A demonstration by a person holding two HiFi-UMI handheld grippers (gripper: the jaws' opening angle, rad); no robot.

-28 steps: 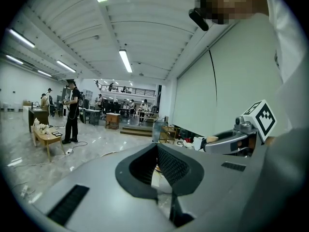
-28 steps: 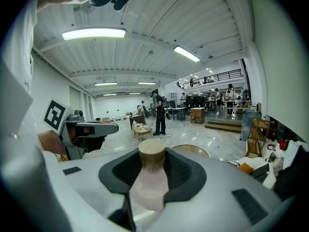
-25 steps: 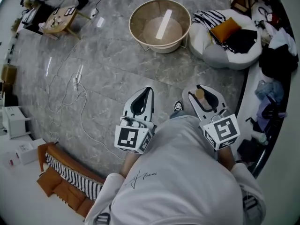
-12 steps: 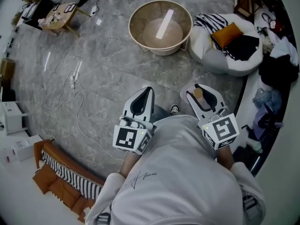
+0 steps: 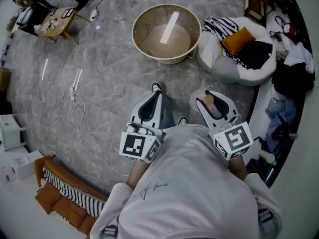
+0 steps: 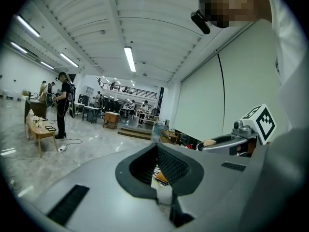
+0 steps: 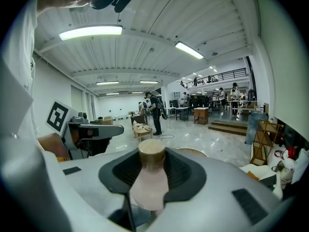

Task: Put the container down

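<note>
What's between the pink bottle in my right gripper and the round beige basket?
Only bare grey marble floor, shown in the head view; a white beanbag sits beside that stretch.

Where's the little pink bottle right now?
The bottle is at the head view's right, held between the right gripper's fingers, near the white beanbag.

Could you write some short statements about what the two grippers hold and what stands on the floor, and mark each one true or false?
1. The right gripper holds a pinkish, tan-capped container. True.
2. The left gripper grips a container too. False: nothing is between its jaws.
3. A round basket stands on the floor ahead. True.
4. The container lies inside the basket. False: it is in the right gripper.
</note>
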